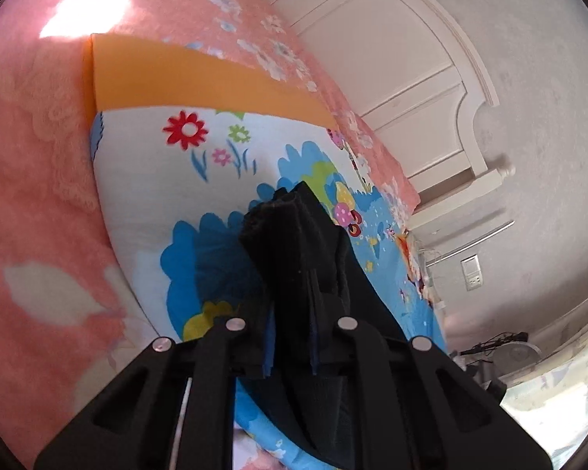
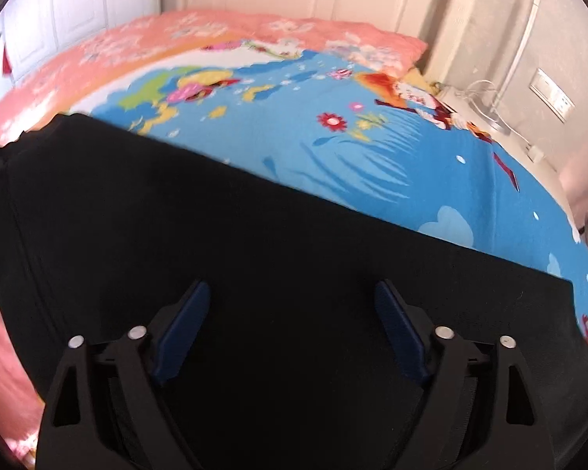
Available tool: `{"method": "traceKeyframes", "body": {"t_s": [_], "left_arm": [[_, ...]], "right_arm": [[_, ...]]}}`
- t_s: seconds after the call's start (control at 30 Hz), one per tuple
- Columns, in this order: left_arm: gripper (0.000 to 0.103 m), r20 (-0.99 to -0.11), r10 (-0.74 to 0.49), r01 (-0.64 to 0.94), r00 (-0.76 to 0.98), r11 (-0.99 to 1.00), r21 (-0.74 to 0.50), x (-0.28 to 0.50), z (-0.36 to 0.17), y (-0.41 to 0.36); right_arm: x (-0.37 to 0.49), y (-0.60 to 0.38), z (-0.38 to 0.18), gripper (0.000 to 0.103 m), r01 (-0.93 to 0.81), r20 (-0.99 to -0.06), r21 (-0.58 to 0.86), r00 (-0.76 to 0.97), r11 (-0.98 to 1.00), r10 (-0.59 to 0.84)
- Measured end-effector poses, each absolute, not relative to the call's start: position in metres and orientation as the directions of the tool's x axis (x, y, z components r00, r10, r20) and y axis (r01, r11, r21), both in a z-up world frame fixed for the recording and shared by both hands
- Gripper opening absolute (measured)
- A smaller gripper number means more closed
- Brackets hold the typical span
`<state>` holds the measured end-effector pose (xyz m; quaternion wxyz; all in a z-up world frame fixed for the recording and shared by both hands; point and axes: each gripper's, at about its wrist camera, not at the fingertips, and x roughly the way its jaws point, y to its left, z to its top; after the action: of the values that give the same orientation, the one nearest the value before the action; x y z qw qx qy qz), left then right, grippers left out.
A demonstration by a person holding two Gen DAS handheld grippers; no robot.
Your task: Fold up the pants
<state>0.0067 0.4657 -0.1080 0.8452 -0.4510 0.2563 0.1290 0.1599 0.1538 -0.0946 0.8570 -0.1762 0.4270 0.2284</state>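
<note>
The black pants [image 2: 215, 211] lie spread flat on the cartoon-print bed sheet [image 2: 411, 164] and fill the lower half of the right wrist view. My right gripper [image 2: 292, 293] hovers over them, open and empty, with its blue pads [image 2: 184, 329] wide apart. In the left wrist view my left gripper [image 1: 292, 274] is shut on a bunched edge of the black pants [image 1: 294, 227], lifted above the sheet [image 1: 176, 180]. The fabric hides the fingertips.
A pink floral blanket [image 1: 31, 156] lies beside and under the sheet. A white headboard [image 1: 411, 78] and wall stand beyond the bed. A bedside surface with cables [image 2: 486, 109] and a wall socket [image 2: 550, 96] are at the right.
</note>
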Motion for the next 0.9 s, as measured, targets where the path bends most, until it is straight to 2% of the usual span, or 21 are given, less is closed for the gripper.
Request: {"method": "traceKeyframes", "body": {"t_s": [0.13, 0.3, 0.4, 0.43, 0.5, 0.6, 0.63, 0.7, 0.73, 0.77, 0.9], "left_arm": [[0.013, -0.591, 0.089, -0.449, 0.802, 0.743, -0.496, 0.018, -0.053, 0.423], [0.013, -0.59, 0.232, -0.4, 0.774, 0.9, -0.17, 0.041, 0.004, 0.348], [0.012, -0.549, 0.341, -0.342, 0.763, 0.934, 0.105, 0.059, 0.021, 0.274], [0.012, -0.513, 0.371, -0.3, 0.774, 0.928, 0.219, 0.063, 0.02, 0.238], [0.012, -0.463, 0.38, -0.218, 0.801, 0.905, 0.364, 0.067, 0.01, 0.18], [0.013, -0.385, 0.34, -0.018, 0.858, 0.769, 0.639, 0.064, -0.057, 0.069], [0.013, -0.387, 0.337, 0.04, 0.858, 0.708, 0.705, 0.063, -0.084, 0.047], [0.013, -0.425, 0.315, 0.161, 0.848, 0.612, 0.775, 0.058, -0.137, 0.016], [0.013, -0.412, 0.327, 0.16, 0.851, 0.585, 0.795, 0.056, -0.149, 0.011], [0.013, -0.37, 0.347, 0.123, 0.862, 0.564, 0.817, 0.053, -0.153, 0.008], [0.012, -0.391, 0.335, 0.097, 0.857, 0.64, 0.762, 0.054, -0.138, 0.017]], "right_arm": [[0.162, 0.141, -0.083, 0.085, -0.534, -0.804, -0.05, 0.522, 0.844, 0.283], [0.153, 0.052, -0.058, 0.085, -0.368, -0.758, 0.232, 0.512, 0.9, 0.405], [0.159, -0.004, -0.049, 0.085, -0.295, -0.728, 0.42, 0.455, 0.858, 0.513], [0.162, -0.02, -0.046, 0.086, -0.275, -0.71, 0.467, 0.451, 0.84, 0.542], [0.168, -0.049, -0.041, 0.087, -0.235, -0.66, 0.581, 0.424, 0.779, 0.62], [0.179, -0.077, -0.044, 0.087, -0.167, -0.576, 0.736, 0.355, 0.656, 0.736], [0.18, -0.08, -0.045, 0.087, -0.153, -0.566, 0.754, 0.342, 0.639, 0.75], [0.18, -0.08, -0.047, 0.087, -0.149, -0.569, 0.762, 0.311, 0.63, 0.762], [0.178, -0.079, -0.048, 0.087, -0.15, -0.57, 0.766, 0.292, 0.625, 0.768], [0.177, -0.076, -0.05, 0.087, -0.15, -0.567, 0.775, 0.263, 0.614, 0.781], [0.175, -0.067, -0.05, 0.087, -0.165, -0.586, 0.765, 0.222, 0.623, 0.779]]}}
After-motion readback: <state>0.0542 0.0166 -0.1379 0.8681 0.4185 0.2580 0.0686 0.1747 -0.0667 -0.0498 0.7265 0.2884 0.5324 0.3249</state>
